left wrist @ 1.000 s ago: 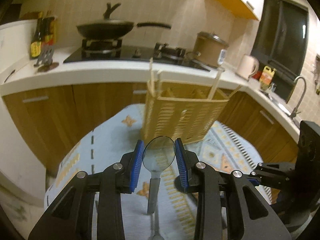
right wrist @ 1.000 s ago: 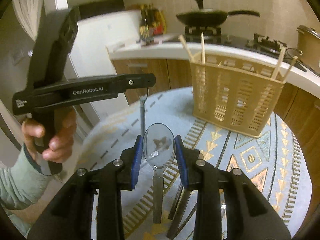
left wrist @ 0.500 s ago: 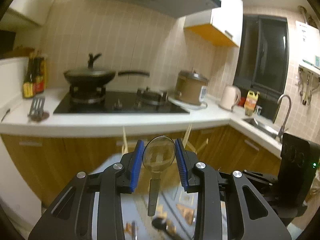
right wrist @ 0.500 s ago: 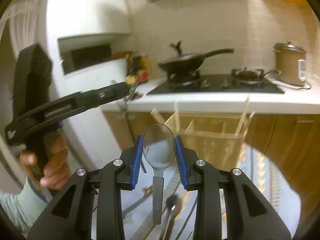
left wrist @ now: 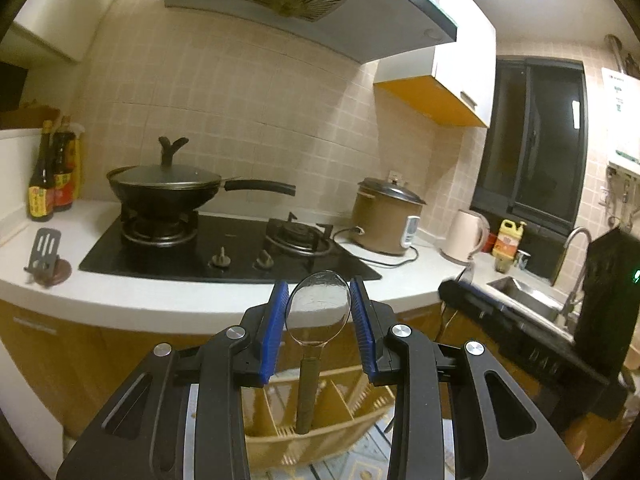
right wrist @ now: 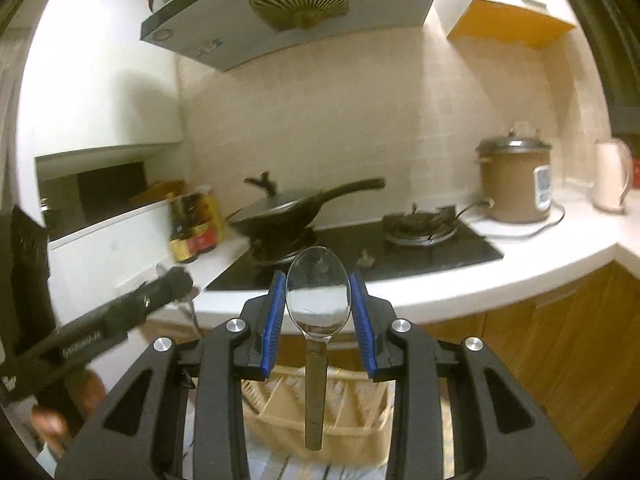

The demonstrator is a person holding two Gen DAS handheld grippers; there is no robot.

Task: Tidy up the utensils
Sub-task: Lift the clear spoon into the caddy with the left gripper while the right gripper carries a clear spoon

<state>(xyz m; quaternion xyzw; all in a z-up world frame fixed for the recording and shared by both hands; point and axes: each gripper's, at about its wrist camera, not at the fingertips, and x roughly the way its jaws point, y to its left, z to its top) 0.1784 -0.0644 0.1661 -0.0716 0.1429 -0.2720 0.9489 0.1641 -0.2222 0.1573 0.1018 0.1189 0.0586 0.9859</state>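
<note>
Two grippers up at counter height, each carrying a spoon, both facing the kitchen wall. Range hood point(left wrist: 304, 4) fills the top of both views, its left end cut off by the lens edge. White counter point(left wrist: 132, 300) runs under the black gas hob point(left wrist: 224, 248); lidded wok point(left wrist: 164, 188) sits on the left burner, sharp in the left wrist view, smeared in the right. Brown rice cooker point(left wrist: 384, 220) right of the hob, pale kettle point(left wrist: 464, 236) beyond it. Slotted beige utensil basket point(right wrist: 352, 412) sits low, below the counter edge, mostly hidden behind the gripper frames in both views; only dividers and part of the rim show, contents unreadable. Sauce bottles point(right wrist: 196, 228) blurred, labels illegible.

Left gripper point(left wrist: 319, 320): blue pads clamped on the bowl of a spoon point(left wrist: 318, 312), handle hanging down over the basket. Right gripper point(right wrist: 319, 316): pads clamped on a second spoon point(right wrist: 319, 296) the same way, handle tip over the basket. Person's hand point(right wrist: 52, 420) at the lower left of the right view, blurred and partly cut off
</note>
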